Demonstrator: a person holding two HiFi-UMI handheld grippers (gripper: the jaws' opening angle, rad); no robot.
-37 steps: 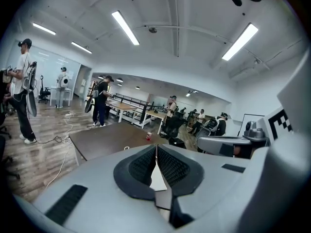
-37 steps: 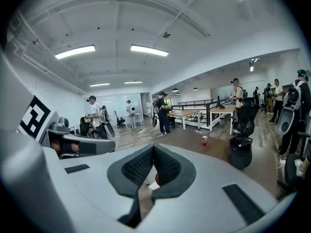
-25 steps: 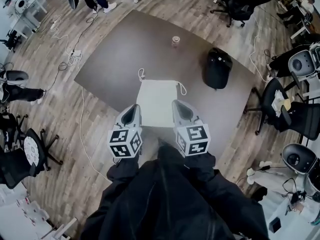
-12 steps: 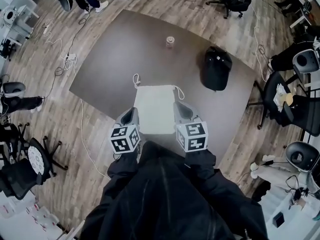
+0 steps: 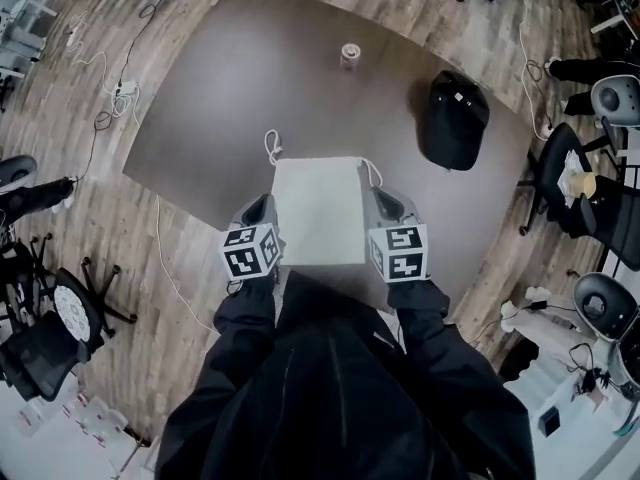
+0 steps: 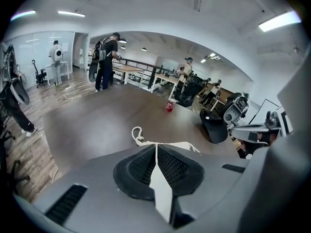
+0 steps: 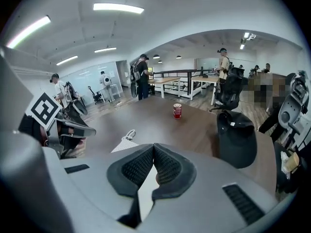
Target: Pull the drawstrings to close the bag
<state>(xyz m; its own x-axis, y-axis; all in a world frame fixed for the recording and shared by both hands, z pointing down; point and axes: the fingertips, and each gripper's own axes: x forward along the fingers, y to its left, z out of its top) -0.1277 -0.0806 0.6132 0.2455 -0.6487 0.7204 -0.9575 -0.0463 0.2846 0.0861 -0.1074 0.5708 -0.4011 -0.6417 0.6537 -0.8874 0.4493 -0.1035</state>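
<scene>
left tool [image 5: 259, 208]: closed, pads meeting at the tips and gripping nothing; it points forward and down at the bag's left edge, close to the person.
right tool [image 5: 378, 196]: closed too, pads pressed together with nothing held; it points forward and down at the bag's right edge, about level with the left tool.
bag [image 5: 318, 211]: white, lying flat on the surface between the two tools; its far edge, where the strings come out, lies at full width. in each tool's own view the white cloth shows through the slit behind the closed pads.
left drawstring [image 5: 270, 146]: a white loop bunched on the surface just past the bag's far left corner, ahead of the left tool and apart from it.
right drawstring [image 5: 373, 174]: a white loop off the bag's far right corner, just ahead of the right tool's tip; whether they touch cannot be told.
surface [image 5: 250, 88]: dark brown and wide, standing on a wood floor [image 5: 120, 258].
backpack [image 5: 458, 118]: black, on the surface ahead of the right tool and off to its right, well apart from the bag.
can [image 5: 349, 55]: red, upright, far ahead of both tools near the surface's far edge.
sleeves [image 5: 245, 318]: black, one behind each tool.
people [image 6: 107, 59]: several stand among desks beyond the surface, in both tool views.
</scene>
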